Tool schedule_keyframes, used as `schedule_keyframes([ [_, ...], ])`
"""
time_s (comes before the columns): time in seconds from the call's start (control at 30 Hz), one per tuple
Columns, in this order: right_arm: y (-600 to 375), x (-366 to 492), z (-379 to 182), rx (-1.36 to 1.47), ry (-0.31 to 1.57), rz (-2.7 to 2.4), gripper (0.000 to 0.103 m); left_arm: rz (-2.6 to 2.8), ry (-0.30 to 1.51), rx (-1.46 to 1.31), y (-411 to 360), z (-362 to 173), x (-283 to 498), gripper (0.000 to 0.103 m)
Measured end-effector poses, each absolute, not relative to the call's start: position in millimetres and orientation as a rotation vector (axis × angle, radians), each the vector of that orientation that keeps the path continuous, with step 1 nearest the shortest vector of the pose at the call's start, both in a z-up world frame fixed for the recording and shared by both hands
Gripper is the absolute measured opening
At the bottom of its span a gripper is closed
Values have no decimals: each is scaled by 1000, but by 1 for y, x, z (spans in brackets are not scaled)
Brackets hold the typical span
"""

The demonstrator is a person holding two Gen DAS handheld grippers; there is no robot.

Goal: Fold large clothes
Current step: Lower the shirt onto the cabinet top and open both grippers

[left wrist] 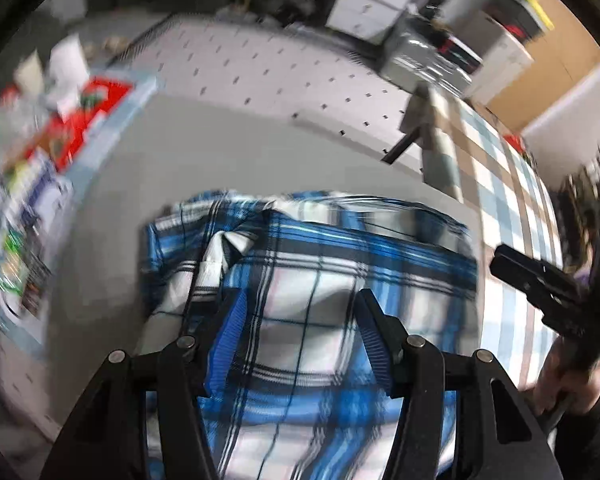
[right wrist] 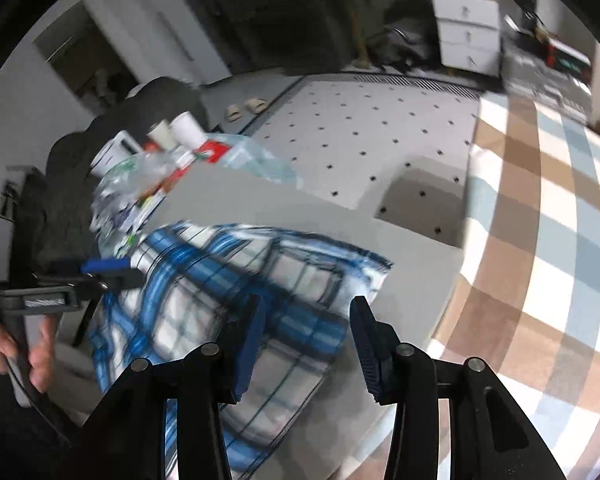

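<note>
I see the shirt (left wrist: 312, 280) as soft woven cloth, matt, with blue, white and black checks. It lies on the counter (left wrist: 188, 152), which looks smooth and matt grey. Over the shirt, the fingers (left wrist: 374, 340) of my left gripper (left wrist: 300, 332) carry ribbed blue pads on matt black plastic with small shiny metal pins. Beyond the counter, the floor (right wrist: 364, 128) looks smooth, and the rug (right wrist: 540, 220) beside it is checked cloth.
</note>
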State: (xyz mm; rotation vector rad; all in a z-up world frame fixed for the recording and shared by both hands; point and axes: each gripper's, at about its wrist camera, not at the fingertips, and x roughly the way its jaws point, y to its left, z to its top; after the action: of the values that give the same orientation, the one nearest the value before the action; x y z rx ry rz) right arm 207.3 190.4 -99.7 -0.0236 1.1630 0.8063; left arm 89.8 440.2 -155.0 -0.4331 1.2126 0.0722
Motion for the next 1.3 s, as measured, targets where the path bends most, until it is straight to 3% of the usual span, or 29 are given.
schedule_keyframes([
  [0.23, 208, 223, -135, 124, 1325, 854, 46, 38, 1167, -487, 454, -167, 87, 51],
  [0.37, 204, 217, -126, 96, 1320, 895, 48, 3, 1165, -518, 464, -154, 85, 48],
  [0.47, 190, 207, -96, 53, 1224, 895, 47, 43, 1138, -510, 455, -115, 64, 44],
  [0.63, 213, 142, -59, -231, 1124, 1120, 47, 80, 1125, -384, 449, -104, 25, 44],
  [0.8, 250, 94, -110, -550, 1161, 1035, 47, 115, 1195, -317, 441, -146, 14, 46],
  [0.9, 250, 89, -119, -505, 1093, 1012, 49, 116, 1124, -379, 451, -153, 9, 52],
  [1.0, 242, 86, -118, -464, 1062, 1005, 48, 132, 1086, -348, 450, -155, 11, 65],
  [1.17, 185, 81, -77, -288, 975, 961, 48, 240, 1006, -357, 439, -123, -9, 65],
  [1.3, 112, 58, -28, -91, 849, 980, 63, 287, 801, -206, 379, -65, -59, 65],
])
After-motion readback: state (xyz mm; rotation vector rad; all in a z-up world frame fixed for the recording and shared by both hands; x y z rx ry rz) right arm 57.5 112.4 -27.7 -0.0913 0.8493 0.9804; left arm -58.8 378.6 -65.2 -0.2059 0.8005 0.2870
